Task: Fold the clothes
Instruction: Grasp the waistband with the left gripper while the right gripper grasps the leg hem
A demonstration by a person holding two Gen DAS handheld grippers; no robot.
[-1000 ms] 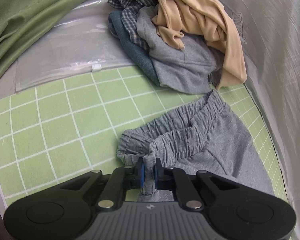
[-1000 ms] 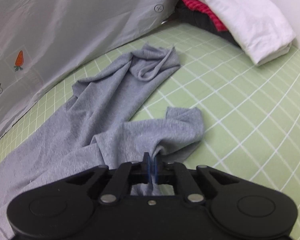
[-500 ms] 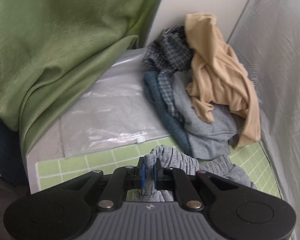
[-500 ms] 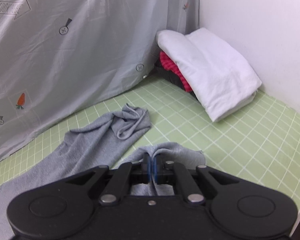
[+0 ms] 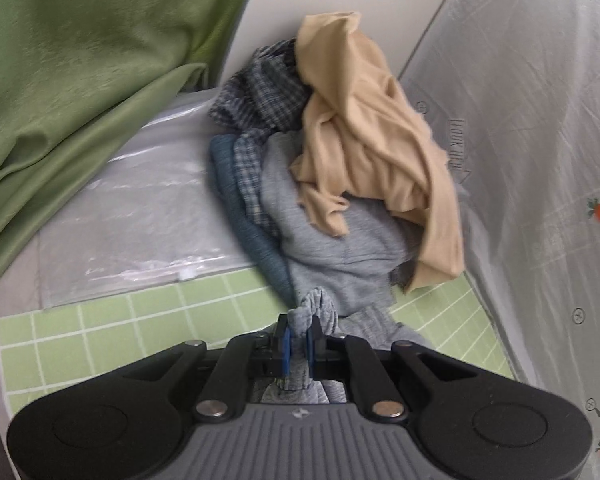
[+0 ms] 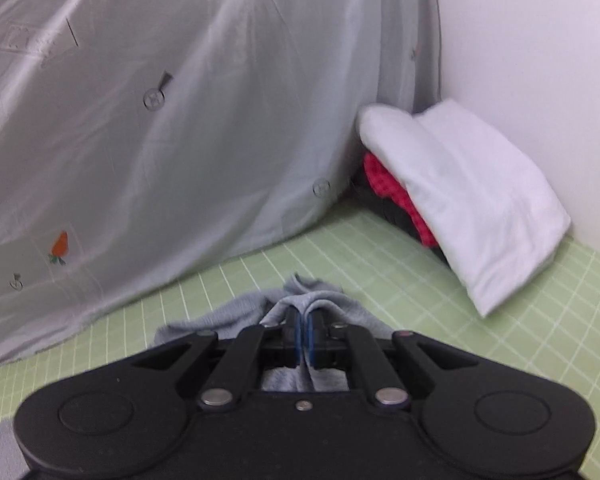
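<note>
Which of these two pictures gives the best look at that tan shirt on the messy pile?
The left wrist view. There the tan shirt is draped in full over the pile of unfolded clothes, beyond the left gripper, which is shut on the gray pants. The right wrist view shows none of it.

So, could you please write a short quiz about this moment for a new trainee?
1. True or false: both the left gripper and the right gripper are shut on the grey pants.
2. Which garment lies on top of the pile of unfolded clothes in the left wrist view? A) tan shirt B) red cloth C) white cloth
3. Fill in: in the right wrist view, the folded white cloth rests on top of a ___ cloth.

Key: 1 true; 2 A; 3 red
</note>
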